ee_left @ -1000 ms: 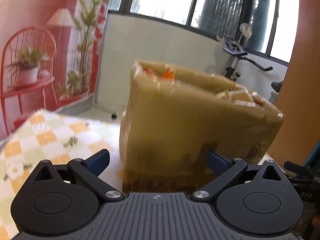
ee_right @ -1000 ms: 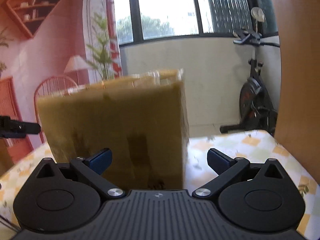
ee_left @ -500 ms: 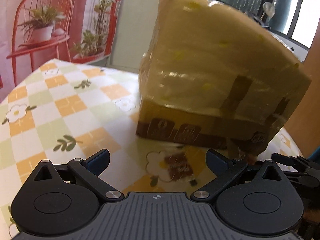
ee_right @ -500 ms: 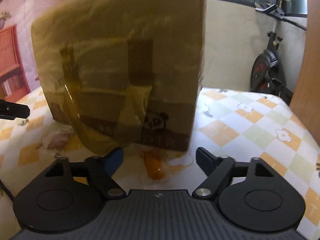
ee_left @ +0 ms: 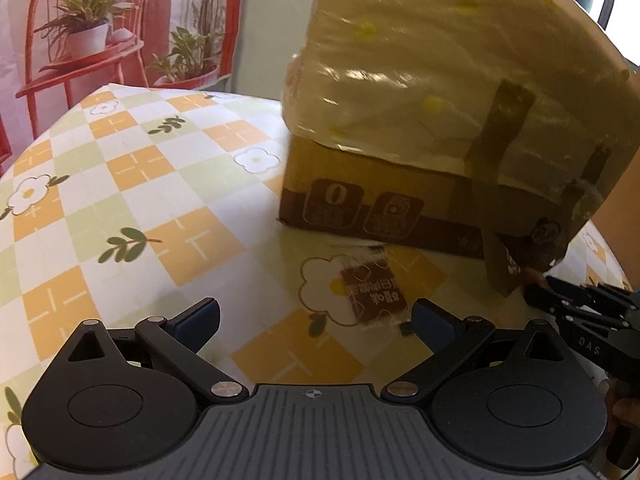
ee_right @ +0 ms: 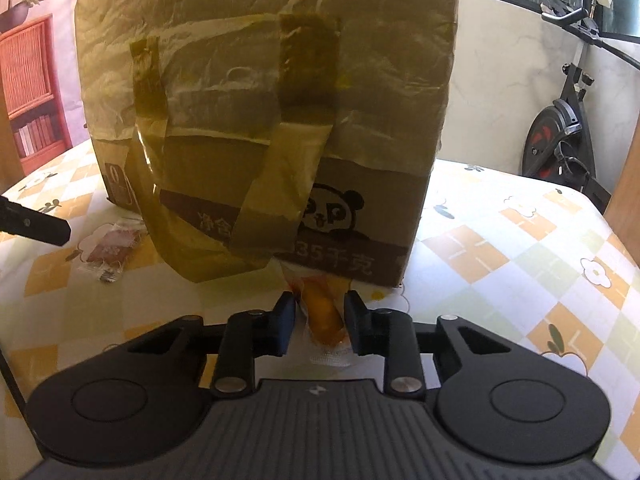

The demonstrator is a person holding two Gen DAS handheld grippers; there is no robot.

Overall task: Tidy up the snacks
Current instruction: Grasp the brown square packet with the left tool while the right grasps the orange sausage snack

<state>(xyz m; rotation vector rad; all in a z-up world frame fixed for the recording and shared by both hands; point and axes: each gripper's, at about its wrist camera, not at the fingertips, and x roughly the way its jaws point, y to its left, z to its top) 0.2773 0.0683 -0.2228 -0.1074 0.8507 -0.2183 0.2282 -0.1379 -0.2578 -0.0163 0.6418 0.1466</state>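
Right wrist view has the right claw (ee_right: 320,330) closing its jaws around an orange snack packet (ee_right: 323,314), a small clear wrapper with a crimped white end and an orange filling, lying on the counter (ee_right: 500,248) just in front of the cardboard box (ee_right: 272,120); the pads sit at either side of the packet, though whether they already press it cannot be told. That box is brown, printed with a panda face and dark lettering along its lower band, its upper part wrapped in crinkled yellowish plastic and strapped with strips of olive-brown tape. Left of the box lies a brown snack packet (ee_right: 114,246), flat and clear-edged with pale print. From the left wrist camera, the left claw (ee_left: 316,316) stands wide open with nothing between its jaws, and the same brown packet (ee_left: 374,292) rests on a flower of the checked tablecloth (ee_left: 132,168), near the front of the box (ee_left: 440,120).
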